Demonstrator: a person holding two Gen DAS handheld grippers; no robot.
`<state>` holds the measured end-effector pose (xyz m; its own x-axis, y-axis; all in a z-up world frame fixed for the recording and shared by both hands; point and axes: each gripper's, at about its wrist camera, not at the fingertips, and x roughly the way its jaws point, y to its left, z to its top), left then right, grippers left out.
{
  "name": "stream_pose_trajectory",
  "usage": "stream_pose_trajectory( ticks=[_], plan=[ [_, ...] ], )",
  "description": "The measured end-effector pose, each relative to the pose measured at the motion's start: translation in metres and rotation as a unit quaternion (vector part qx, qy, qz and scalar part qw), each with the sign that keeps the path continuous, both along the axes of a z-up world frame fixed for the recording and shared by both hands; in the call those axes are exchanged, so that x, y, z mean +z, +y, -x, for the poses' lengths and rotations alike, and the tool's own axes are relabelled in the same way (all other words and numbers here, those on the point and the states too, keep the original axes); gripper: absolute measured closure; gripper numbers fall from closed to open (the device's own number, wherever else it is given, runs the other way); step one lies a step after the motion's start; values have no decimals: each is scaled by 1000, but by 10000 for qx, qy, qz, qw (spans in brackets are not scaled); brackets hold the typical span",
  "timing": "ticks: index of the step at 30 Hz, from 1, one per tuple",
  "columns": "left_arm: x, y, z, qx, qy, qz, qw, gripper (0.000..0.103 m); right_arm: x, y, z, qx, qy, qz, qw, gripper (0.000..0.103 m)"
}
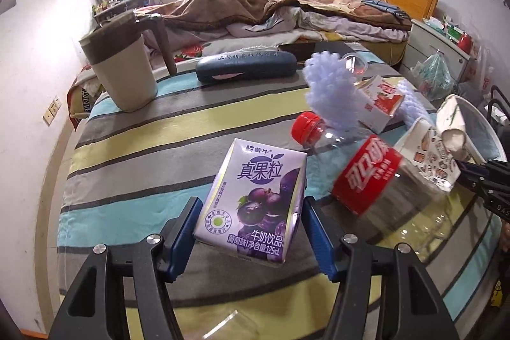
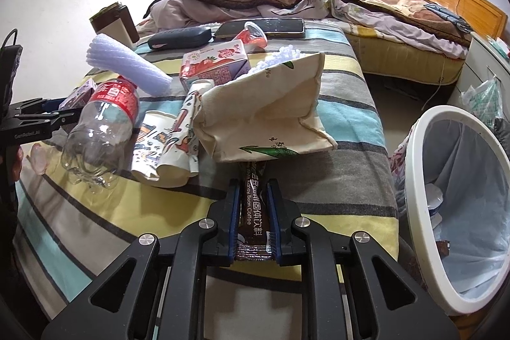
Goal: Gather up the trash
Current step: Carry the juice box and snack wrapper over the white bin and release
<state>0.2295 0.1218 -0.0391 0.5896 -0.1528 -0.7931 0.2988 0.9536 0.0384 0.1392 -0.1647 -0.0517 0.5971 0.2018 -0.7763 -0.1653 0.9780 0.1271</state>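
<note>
Straddling a small purple milk carton point(image 1: 255, 206), the left gripper point(image 1: 250, 228) has its blue-padded jaws spread to either side of the glossy box; whether the pads touch its walls cannot be told. The carton stands tilted on a striped woven tablecloth point(image 1: 134, 155) of grey, yellow and pale blue bands. Just right of it lies a clear, crinkled plastic bottle point(image 1: 360, 171) with a red label and red cap, on its side. Behind that are a fluffy lilac foam sleeve point(image 1: 331, 88) and a strawberry milk carton point(image 1: 379, 102). A beige jug point(image 1: 121, 66) and a dark oblong glasses case point(image 1: 245, 66) sit farther back.

The right gripper point(image 2: 253, 212) is clenched on a flat brown coffee sachet point(image 2: 253, 203), its foil glossy, held lengthwise between the pads. Ahead slumps a cream cloth bag point(image 2: 264, 113), soft and creased, beside a printed paper cup point(image 2: 153, 145). A round white bin point(image 2: 414, 180) with a thin translucent liner stands at the table's right edge.
</note>
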Motion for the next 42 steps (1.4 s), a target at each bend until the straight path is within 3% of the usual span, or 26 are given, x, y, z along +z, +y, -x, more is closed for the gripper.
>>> stream_pose_trajectory(
  ticks=[28,42],
  plan=[
    [30,-41,96,-30,-382,281,9989,40,17,-14,49,157,-236,-392,9988,84],
    [55,-98,132,-355,-683,588,9953,40,39,-43,74,-172,-682,-508,9962,84]
  ],
)
